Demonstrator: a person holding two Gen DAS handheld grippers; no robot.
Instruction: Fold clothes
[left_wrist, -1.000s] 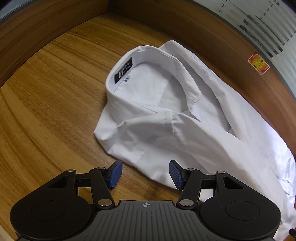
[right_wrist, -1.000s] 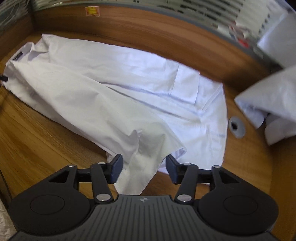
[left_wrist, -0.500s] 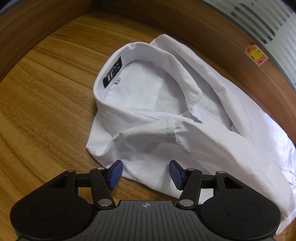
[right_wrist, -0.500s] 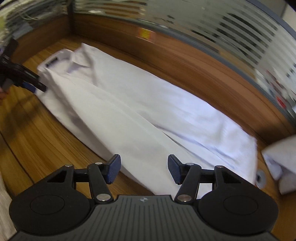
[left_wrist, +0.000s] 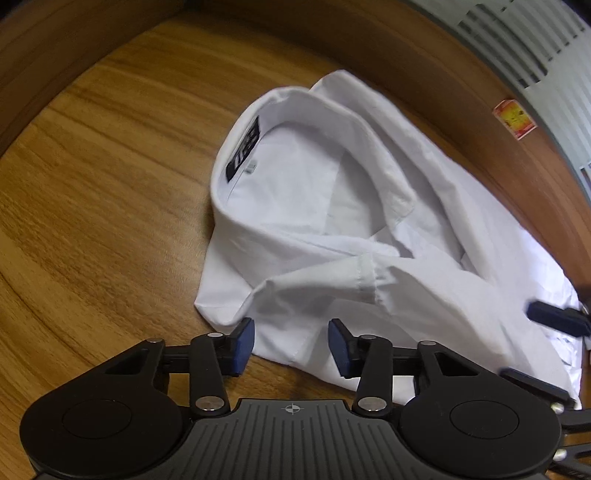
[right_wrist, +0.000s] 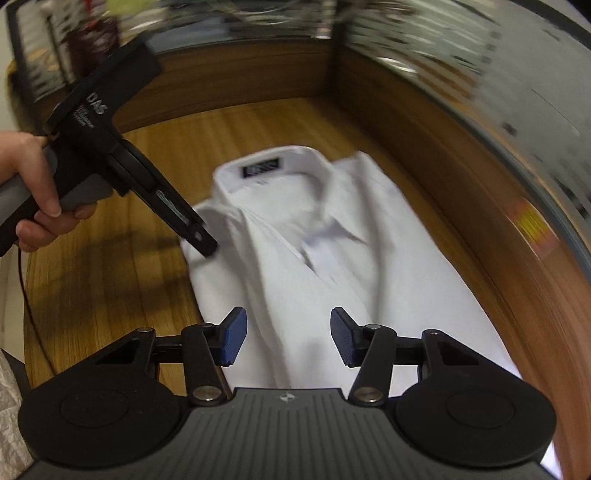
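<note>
White shirt (left_wrist: 332, 236) lies collar-up at frame centre on the wooden tabletop (left_wrist: 92, 206), partly folded. Left claw (left_wrist: 291, 345) and right claw (right_wrist: 284, 338) both gape wide and empty over its near edge. A shallow bite could catch only the top layer, undoing the fold.

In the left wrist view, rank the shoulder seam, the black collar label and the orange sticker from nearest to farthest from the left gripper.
From the left gripper:
1. Shoulder seam, just ahead, slightly right, on the white shirt.
2. Black collar label, farther ahead, inside the collar at left.
3. Orange sticker, far right, on the wooden wall.
</note>
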